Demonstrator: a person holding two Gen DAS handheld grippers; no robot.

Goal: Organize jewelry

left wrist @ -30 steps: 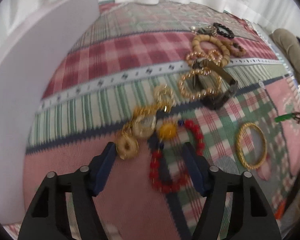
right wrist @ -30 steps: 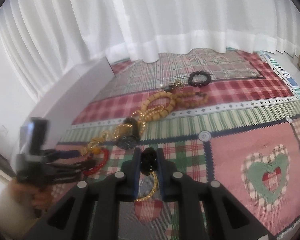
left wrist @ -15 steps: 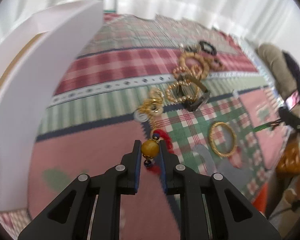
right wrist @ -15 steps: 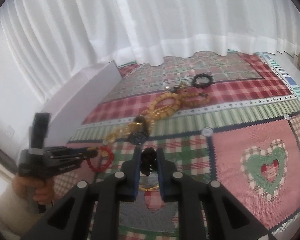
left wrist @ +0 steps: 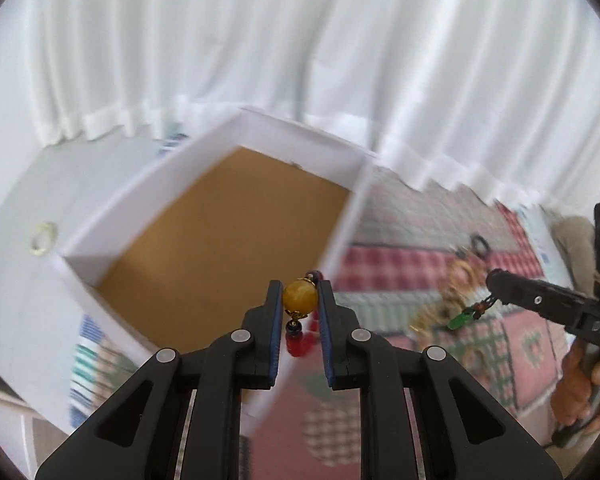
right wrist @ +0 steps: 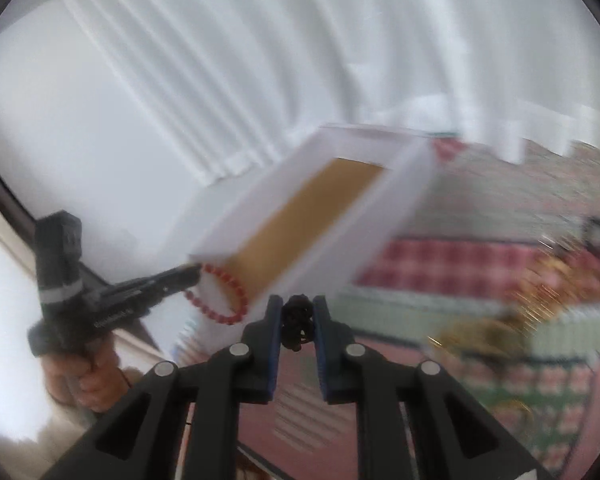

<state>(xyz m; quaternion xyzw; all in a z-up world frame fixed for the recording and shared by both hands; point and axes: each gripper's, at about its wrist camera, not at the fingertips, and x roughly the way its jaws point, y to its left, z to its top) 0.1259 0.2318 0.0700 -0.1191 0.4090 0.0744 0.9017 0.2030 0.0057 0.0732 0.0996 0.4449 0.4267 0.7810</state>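
Above the white box's near rim [left wrist: 342,236], both tongs stay clamped: left [left wrist: 300,300] on red bracelet [right wrist: 224,300], right [right wrist: 298,312] on black trinket [right wrist: 298,320].

The right hand-held gripper [right wrist: 297,315] pinches a dark beaded piece [right wrist: 297,320] at lower centre. At left, the left hand-held gripper [right wrist: 194,274] dangles a red bead bracelet [right wrist: 220,296] beside the white box [right wrist: 380,216].

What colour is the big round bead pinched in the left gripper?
Amber yellow. The big bead sits between the left gripper pads, with red beads dangling below; clearest in the left wrist view.
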